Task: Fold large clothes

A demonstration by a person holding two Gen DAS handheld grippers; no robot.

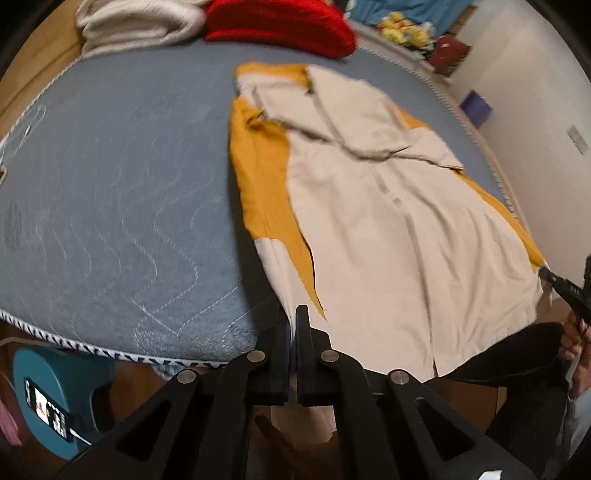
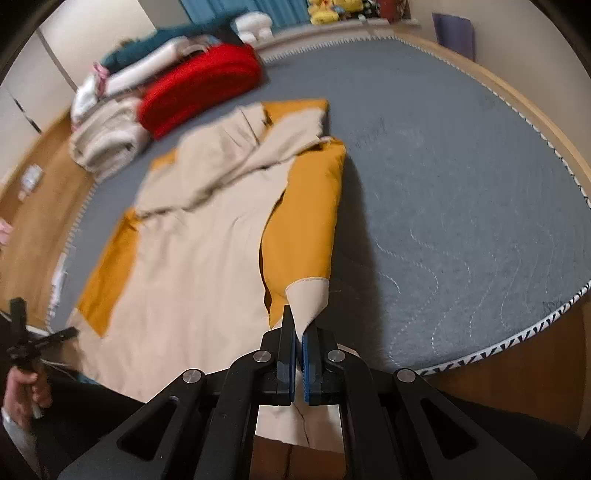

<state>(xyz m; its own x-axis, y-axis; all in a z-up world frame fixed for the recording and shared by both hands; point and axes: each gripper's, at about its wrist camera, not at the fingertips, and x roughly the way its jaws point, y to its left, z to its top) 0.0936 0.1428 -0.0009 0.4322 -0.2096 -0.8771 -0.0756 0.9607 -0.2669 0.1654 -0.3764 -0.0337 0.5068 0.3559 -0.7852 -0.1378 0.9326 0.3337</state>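
A long beige coat with a mustard lining lies lengthwise on the grey mattress, collar at the far end. My left gripper is shut on the coat's near hem corner, and beige cloth hangs below the jaws. In the right wrist view the same coat shows its mustard lining folded over. My right gripper is shut on the beige corner of the hem. Each view catches the other gripper at its edge: the right one, the left one.
A red folded blanket and a cream one sit at the mattress's far end beside other folded laundry. Plush toys line the far wall. A teal round stand with a phone is on the wooden floor near the bed's edge.
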